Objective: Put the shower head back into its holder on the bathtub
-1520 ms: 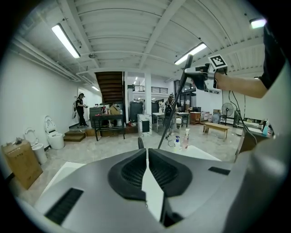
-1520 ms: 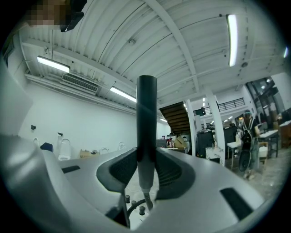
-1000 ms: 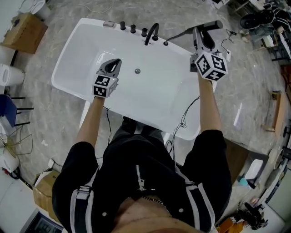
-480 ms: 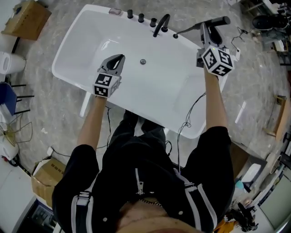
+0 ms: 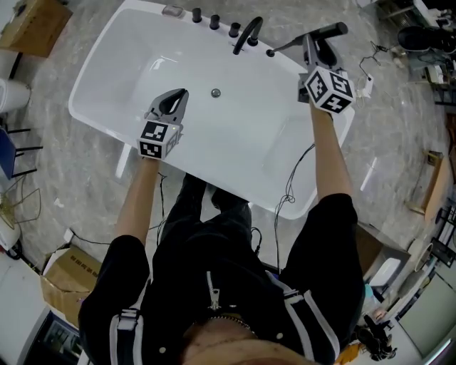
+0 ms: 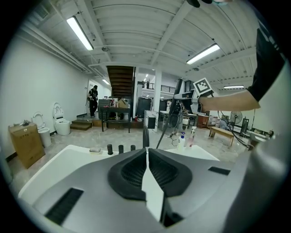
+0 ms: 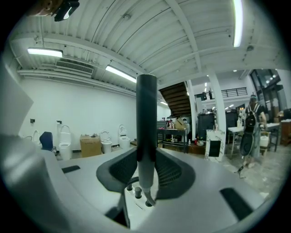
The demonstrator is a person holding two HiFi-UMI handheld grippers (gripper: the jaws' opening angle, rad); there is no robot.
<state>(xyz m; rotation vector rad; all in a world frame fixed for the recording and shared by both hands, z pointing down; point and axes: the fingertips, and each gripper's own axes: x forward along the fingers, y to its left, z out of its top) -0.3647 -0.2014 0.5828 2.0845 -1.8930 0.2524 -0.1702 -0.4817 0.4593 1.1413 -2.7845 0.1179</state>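
1. While the left claw [image 5: 182, 93] hangs over the near left part of the white bathtub [image 5: 121, 64], its two jaws are pressed together with nothing between them; the left gripper view shows them [image 6: 146, 151] meeting in a thin line.
2. Right claw [image 5: 311, 44] is pinching the shower head [image 5: 329, 31] by its dark handle.
3. From the head view, the shower head sits by the far right corner of the bathtub, and its dark end points right, past the rim.
4. Seen from the right gripper view, the handle [image 7: 146, 118] stands upright between the ribbed pads of the right claw [image 7: 146, 173], which touch it on both sides.
5. A thin hose [image 5: 288, 45] runs from the handle to a small dark fitting [image 5: 271, 52] on the far rim.
6. Just left of that fitting stands a dark curved tap [image 5: 246, 34], and further left is a row of dark knobs [image 5: 214, 21].
7. A round drain [image 5: 215, 92] lies in the far wall of the bathtub, between the two claws.
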